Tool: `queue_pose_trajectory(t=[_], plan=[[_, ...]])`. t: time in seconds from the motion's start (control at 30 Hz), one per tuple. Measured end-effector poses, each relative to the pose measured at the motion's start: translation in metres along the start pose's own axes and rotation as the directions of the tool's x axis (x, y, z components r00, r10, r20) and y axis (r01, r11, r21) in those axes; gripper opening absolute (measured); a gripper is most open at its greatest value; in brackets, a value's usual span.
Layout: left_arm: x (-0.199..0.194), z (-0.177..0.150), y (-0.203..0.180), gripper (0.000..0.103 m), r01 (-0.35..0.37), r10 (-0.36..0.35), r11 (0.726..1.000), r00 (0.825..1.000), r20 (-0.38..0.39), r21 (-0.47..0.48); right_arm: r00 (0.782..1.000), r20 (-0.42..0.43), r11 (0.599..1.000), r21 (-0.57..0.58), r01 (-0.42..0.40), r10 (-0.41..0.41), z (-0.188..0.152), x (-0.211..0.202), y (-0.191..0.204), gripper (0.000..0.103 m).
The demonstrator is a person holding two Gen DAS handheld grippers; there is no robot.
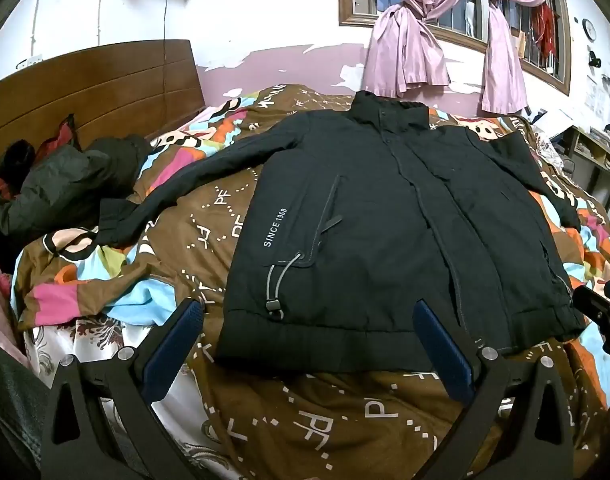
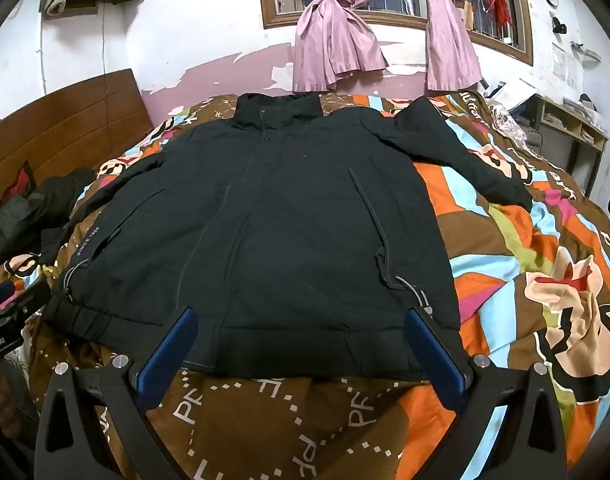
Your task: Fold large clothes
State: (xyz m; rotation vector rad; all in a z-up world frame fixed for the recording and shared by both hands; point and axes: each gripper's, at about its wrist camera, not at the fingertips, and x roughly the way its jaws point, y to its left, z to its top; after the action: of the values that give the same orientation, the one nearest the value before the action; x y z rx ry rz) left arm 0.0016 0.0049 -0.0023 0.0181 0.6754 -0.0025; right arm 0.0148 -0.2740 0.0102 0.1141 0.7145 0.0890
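A black zip jacket (image 1: pixel 385 208) lies flat, front up, on the patterned bed, collar toward the far wall, both sleeves spread out to the sides. It also shows in the right wrist view (image 2: pixel 273 220). My left gripper (image 1: pixel 309 316) is open and empty, hovering over the jacket's hem near its left side. My right gripper (image 2: pixel 299 324) is open and empty, hovering over the hem toward its right side. The right gripper shows at the edge of the left wrist view (image 1: pixel 603 312); the left gripper shows at the edge of the right wrist view (image 2: pixel 13 308).
The bed carries a brown, orange and blue patterned quilt (image 2: pixel 517 248). A dark crumpled garment (image 1: pixel 65 184) lies at the left by the wooden headboard (image 1: pixel 93 88). Pink curtains (image 2: pixel 333 40) hang at the window. A shelf unit (image 2: pixel 565 136) stands at the right.
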Motion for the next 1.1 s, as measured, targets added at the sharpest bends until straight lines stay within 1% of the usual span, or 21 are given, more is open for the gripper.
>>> queue_pose_trajectory(t=[0.37,0.47,0.57,0.7,0.73,0.8,0.87,0.9,1.0,1.07,1.1], plan=[[0.004,-0.006,0.001,0.102,-0.002,0.002,1.000,1.000,-0.014,0.003,1.000,-0.002,1.000,0.007,0.004,-0.004,0.001,0.001,-0.002,0.103],[0.006,-0.005,0.000,0.102,-0.002,0.002,1.000,1.000,-0.020,0.003,1.000,-0.003,1.000,-0.005,0.015,-0.015,-0.001,0.002,0.004,0.103],[0.008,-0.005,-0.001,0.102,-0.008,0.008,1.000,0.999,-0.031,0.004,0.999,-0.008,0.999,-0.009,0.047,-0.047,-0.002,0.003,0.002,0.103],[0.013,0.001,-0.002,0.102,-0.021,0.021,1.000,0.998,-0.067,-0.007,0.987,-0.015,0.987,-0.017,0.160,-0.160,0.002,0.004,-0.002,0.103],[0.014,0.006,-0.003,0.102,-0.026,0.025,1.000,0.997,-0.074,-0.004,0.982,-0.026,0.983,-0.011,0.185,-0.185,0.008,0.005,-0.004,0.103],[0.015,0.019,-0.006,0.102,-0.022,0.023,1.000,0.997,-0.073,0.016,0.977,-0.051,0.978,-0.003,0.209,-0.209,0.021,0.005,-0.009,0.103],[0.015,0.036,-0.010,0.102,-0.027,0.029,0.999,0.998,-0.056,0.038,0.966,-0.044,0.966,-0.029,0.255,-0.256,0.038,0.003,-0.010,0.103],[0.014,0.045,-0.011,0.102,-0.026,0.028,0.999,0.999,-0.040,0.047,0.957,-0.021,0.955,-0.067,0.288,-0.290,0.053,-0.001,-0.010,0.103],[0.011,0.076,-0.017,0.102,-0.028,0.027,0.998,1.000,0.007,0.062,0.941,0.057,0.930,-0.142,0.338,-0.334,0.083,-0.011,-0.007,0.103],[0.009,0.099,-0.021,0.102,-0.014,0.013,0.998,1.000,0.023,0.059,0.929,0.117,0.913,-0.180,0.367,-0.351,0.108,-0.021,-0.007,0.103],[0.009,0.109,-0.023,0.102,-0.010,0.008,0.998,1.000,0.028,0.057,0.927,0.133,0.909,-0.191,0.371,-0.351,0.118,-0.023,-0.008,0.103]])
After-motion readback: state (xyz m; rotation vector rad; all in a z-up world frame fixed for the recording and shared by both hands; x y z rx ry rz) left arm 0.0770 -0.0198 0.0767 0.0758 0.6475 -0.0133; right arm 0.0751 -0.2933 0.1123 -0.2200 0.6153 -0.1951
